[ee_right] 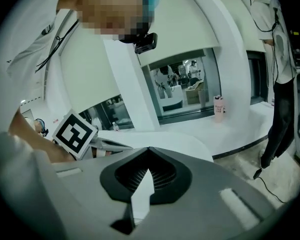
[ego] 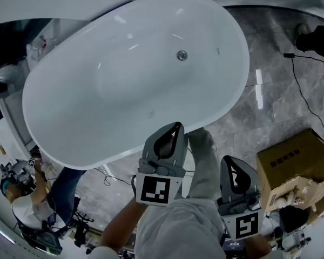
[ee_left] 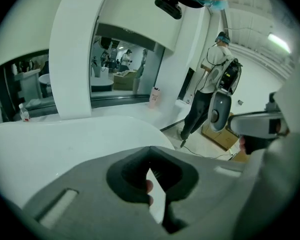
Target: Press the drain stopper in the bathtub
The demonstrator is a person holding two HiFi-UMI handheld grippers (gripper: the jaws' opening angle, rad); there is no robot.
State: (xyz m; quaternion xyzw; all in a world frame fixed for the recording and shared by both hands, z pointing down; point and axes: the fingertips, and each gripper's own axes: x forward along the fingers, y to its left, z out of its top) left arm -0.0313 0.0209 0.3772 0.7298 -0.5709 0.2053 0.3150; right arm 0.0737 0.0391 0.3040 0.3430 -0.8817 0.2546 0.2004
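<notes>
A white oval bathtub [ego: 86, 117] fills the head view, seen from above. Its round metal drain stopper [ego: 182, 55] sits on the tub floor toward the far right end. My left gripper [ego: 176, 127] is shut and empty; it points up at the tub's near rim, well short of the stopper. My right gripper [ego: 227, 159] is also shut and empty, lower right, over the marble floor outside the tub. In the left gripper view the shut left gripper [ee_left: 150, 149] faces the tub's rim [ee_left: 65, 144]. The right gripper [ee_right: 149, 150] sees the rim [ee_right: 160, 140] too. Neither gripper view shows the stopper.
A cardboard box [ego: 294, 163] stands on the marble floor at the right, with a black cable [ego: 305, 99] running beyond it. The holder's white trouser leg [ego: 205, 166] lies between the grippers. One person crouches at lower left [ego: 21, 196]; another stands nearby [ee_left: 212, 84]. A pink bottle [ee_right: 219, 107] stands on a ledge.
</notes>
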